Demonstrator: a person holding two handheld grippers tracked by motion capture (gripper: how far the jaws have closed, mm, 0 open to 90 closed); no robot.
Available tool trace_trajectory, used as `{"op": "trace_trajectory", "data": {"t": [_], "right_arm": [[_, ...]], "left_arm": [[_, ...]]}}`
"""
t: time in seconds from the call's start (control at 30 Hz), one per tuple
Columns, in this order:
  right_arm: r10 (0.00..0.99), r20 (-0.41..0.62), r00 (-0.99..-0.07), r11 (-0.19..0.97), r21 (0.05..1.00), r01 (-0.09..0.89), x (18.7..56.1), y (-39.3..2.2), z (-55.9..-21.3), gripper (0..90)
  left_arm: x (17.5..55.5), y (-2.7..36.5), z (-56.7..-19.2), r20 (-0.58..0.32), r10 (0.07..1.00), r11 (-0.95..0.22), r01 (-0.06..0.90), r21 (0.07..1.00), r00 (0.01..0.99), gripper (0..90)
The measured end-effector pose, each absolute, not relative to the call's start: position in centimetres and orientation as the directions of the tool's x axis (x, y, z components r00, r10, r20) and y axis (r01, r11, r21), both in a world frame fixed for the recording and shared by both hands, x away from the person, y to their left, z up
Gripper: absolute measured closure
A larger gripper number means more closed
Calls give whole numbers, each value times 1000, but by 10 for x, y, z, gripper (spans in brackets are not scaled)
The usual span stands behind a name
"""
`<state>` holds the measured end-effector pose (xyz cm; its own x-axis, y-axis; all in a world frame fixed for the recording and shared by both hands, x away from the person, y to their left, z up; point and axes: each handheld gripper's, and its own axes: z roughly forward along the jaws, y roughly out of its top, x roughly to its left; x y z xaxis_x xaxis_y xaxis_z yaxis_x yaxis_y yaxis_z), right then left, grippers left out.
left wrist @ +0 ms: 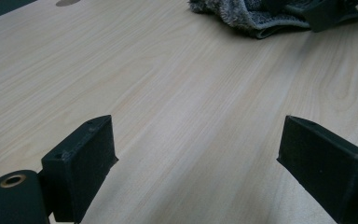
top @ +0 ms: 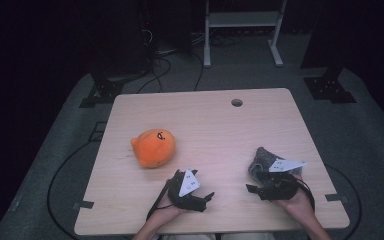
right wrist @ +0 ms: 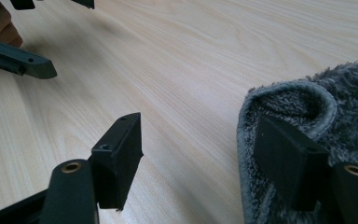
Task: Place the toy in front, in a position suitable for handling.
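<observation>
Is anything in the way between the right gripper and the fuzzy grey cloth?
No. The right gripper is open at the cloth: one jaw lies over its edge, the other over bare table.

On my table (top: 205,120), the plush toy (top: 153,147) lies left of centre. The towel (top: 263,159) sits crumpled to the right, well apart from it. My left gripper (top: 209,196) is in front of the toy; my right gripper (top: 250,188) is at the towel's near edge.

The person's left hand (top: 172,205) holds the black left tongs (top: 209,196) low, jaws spread wide and pointing right. The right hand (top: 297,202) holds the black right tongs (top: 252,181), jaws likewise wide apart, pointing left.
</observation>
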<state>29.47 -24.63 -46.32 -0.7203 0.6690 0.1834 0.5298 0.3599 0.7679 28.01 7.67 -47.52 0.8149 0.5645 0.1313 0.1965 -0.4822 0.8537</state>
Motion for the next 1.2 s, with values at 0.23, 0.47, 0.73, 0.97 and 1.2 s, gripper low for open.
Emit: {"op": "trace_trajectory", "data": {"t": [0.23,0.47,0.73,0.97,1.2], "right_arm": [[668,197,-717,350,767,537,296,-248,-464,310],[672,187,-716,350,773,530,293,-247,-461,310],[676,191,-711,347,769,537,293,-247,-462,309],[674,193,-714,350,767,538,294,-247,-463,308],[675,193,-712,353,763,542,293,-246,-464,307]], "left_arm": [[280,79,-474,121,572,-475,207,855,811,101],[281,85,-455,130,583,-440,177,880,802,101],[291,107,-418,141,620,-378,137,916,772,97],[310,135,-389,161,663,-368,131,921,731,86],[327,166,-381,163,718,-368,171,914,677,76]]}}
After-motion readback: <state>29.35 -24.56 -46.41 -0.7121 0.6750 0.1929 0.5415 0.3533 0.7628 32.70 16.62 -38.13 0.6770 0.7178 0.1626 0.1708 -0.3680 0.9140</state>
